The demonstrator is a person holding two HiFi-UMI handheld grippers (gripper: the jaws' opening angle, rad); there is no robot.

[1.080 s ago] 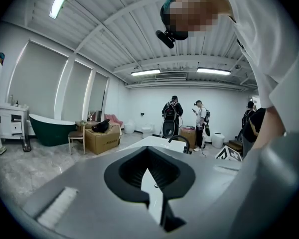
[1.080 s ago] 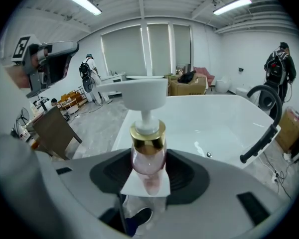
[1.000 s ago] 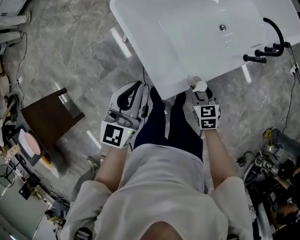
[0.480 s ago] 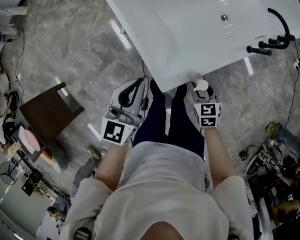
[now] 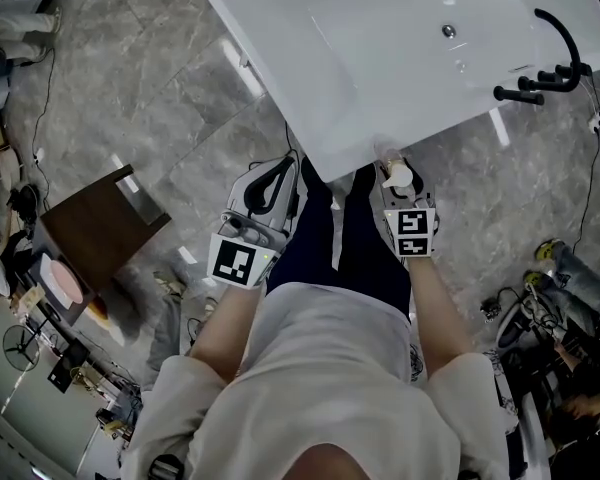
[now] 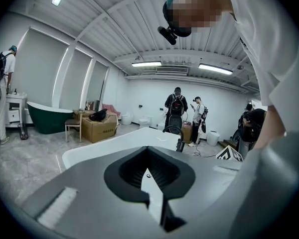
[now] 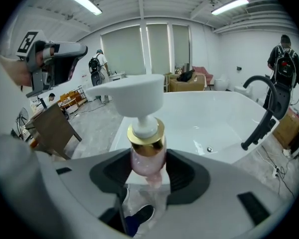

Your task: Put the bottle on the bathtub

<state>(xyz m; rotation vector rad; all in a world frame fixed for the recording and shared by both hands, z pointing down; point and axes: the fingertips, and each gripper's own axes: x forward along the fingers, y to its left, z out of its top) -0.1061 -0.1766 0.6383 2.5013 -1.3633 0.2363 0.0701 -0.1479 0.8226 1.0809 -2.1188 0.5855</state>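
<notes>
Your right gripper (image 7: 147,173) is pinching the bottle (image 7: 148,151). In the right gripper view its jaws stand partly spread, one on each side of the pink body, and the bottle rises upright out of the dark recess. A gold collar (image 7: 146,136) sits above the jaws, and the white pump head (image 7: 127,94) fills the middle of the frame.

In the head view the same gripper (image 5: 390,190) sits just right of centre with its marker cube (image 5: 412,233) towards you. The bottle (image 5: 401,176) shows at its tip, right at the near edge of the bathtub (image 5: 280,78). You cannot tell from here whether the bottle touches the rim.

The white bathtub fills the upper middle and upper right of the head view. Its drain (image 5: 448,31) is near the top and a black faucet (image 5: 555,58) is at the far right. In the right gripper view the bathtub (image 7: 199,118) lies open behind the bottle, with the faucet (image 7: 261,108) at the right.

Your left gripper (image 5: 270,180) is left of centre in the head view, beside your leg and short of the tub's near corner. In the left gripper view its jaws (image 6: 148,176) are pressed together with nothing between them. The tub's rim (image 6: 114,146) shows beyond them.

A brown stool (image 5: 100,233) stands on the grey floor at the left of the head view.
</notes>
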